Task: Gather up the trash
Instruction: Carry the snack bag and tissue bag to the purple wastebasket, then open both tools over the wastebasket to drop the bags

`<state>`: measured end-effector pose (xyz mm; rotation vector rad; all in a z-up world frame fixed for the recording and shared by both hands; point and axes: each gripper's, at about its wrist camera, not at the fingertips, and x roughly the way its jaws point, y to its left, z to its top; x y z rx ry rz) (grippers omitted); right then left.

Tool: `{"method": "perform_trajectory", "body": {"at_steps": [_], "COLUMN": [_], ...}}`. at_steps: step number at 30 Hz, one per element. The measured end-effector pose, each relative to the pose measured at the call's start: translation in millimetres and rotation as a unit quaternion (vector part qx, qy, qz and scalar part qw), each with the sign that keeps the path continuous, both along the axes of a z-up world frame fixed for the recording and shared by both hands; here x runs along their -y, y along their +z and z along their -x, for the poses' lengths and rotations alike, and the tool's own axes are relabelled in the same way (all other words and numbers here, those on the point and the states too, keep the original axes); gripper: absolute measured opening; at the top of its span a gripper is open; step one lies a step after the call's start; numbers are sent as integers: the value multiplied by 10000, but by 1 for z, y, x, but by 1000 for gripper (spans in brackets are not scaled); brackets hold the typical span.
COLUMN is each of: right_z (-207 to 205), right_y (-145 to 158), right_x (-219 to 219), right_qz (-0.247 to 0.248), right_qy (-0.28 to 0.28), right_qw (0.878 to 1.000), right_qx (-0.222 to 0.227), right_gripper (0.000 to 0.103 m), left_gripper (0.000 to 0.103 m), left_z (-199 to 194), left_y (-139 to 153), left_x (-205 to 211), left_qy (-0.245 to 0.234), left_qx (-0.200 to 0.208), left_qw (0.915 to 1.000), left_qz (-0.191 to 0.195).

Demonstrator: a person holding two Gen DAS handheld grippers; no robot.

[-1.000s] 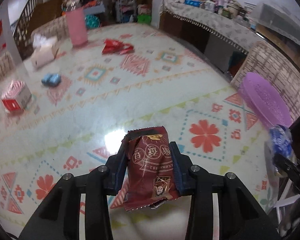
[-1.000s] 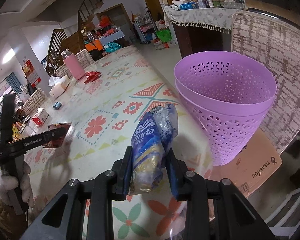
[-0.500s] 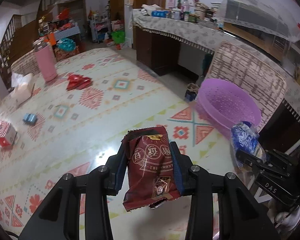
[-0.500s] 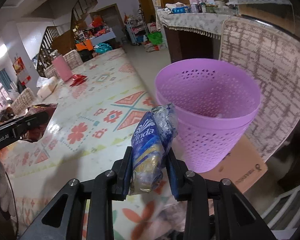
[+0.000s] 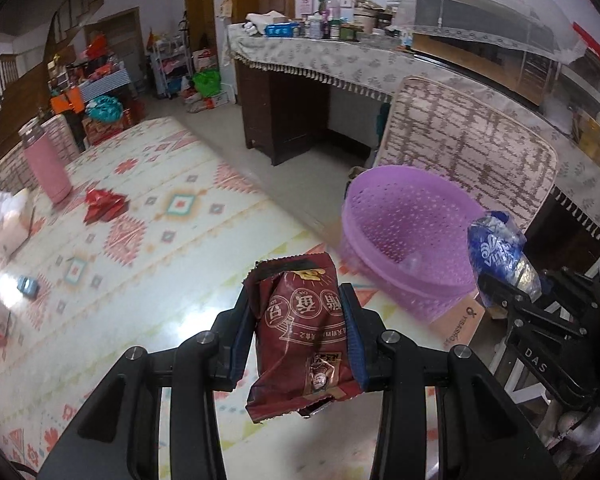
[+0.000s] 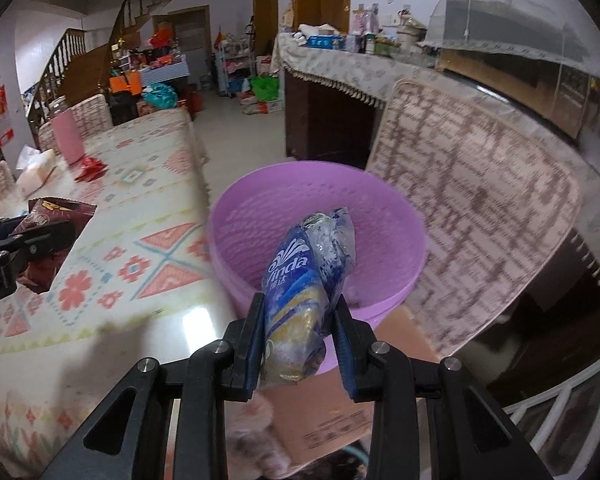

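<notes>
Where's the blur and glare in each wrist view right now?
Left wrist view: tablecloth and red wrappers are smeared, the snack bag in the claw is sharp, and a light glares on the table at left. Right wrist view: purple basket rim and chair back are streaked, the tissue pack is crisp, with glare beside it.

A lived-in family home, its open dining and living area showing. A long table [image 5: 172,240] wearing a glossy geometric-patterned cover is filling the room, with woven-back chairs [image 5: 471,152] standing beside it. A wooden staircase [image 6: 72,60] is rising at the back, near bags and boxes piling on the floor. A lace-edged sideboard [image 5: 339,64] is carrying bottles and jars.
</notes>
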<state>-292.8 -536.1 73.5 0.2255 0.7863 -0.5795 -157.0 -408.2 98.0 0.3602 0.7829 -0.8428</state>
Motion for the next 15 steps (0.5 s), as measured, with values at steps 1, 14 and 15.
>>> {"method": "perform_trajectory", "body": {"at_steps": [1,14,15], "right_z": [0,5,5], "right_y": [1,9,9], "right_x": [5,65,71], "right_qz": [36,-148,-200], "right_qy": [-31,-367,-400], "right_qw": [10000,9990,9987], "right_qx": [-13,195,227], "right_gripper": [35,35,35], "left_gripper": [39,39,39], "left_z": [0,-13,-14], "left_y": [1,8,9], "left_x": [5,78,87], "left_qy": [-34,-380,-440], "left_qx": [-11,-336,-392], "left_qw": [10000,9987,9982], "left_qz": [4,34,54]}}
